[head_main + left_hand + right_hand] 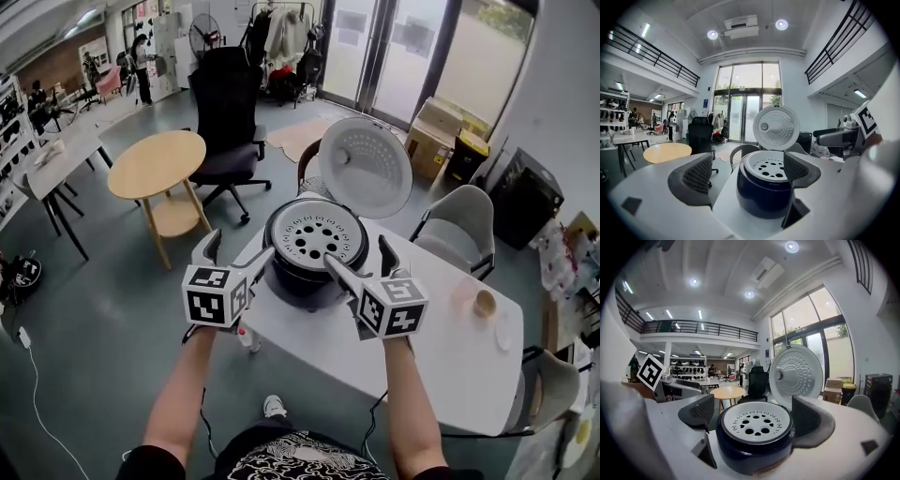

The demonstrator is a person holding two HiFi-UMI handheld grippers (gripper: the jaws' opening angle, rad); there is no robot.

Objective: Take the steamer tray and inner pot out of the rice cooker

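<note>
A tall workroom with glass doors; a white table (441, 347) stands in the foreground. The cooker (292, 281), dark-bodied, sits at the table's near-left corner. Its lid (366, 167) stands open, upright behind the body, its dimpled inner face towards me. The tray (314, 239), a pale disc pierced with round holes, lies seated in the cooker's mouth, level with the rim. The inner pot lies beneath it, out of sight.

My left gripper (239, 246) is held at the cooker's left front, my right gripper (359, 255) at its right front; both point at the cooker. The jaws of each are spread wide and grip nothing. In each gripper view the cooker fills the gap between the two fingers, just beyond their tips; whether any finger touches the body I cannot tell.

Further items: a cup (485, 302) on the table's far right, well apart from the cooker; a round table (157, 164) and a black chair (225, 122) on the floor beyond.
</note>
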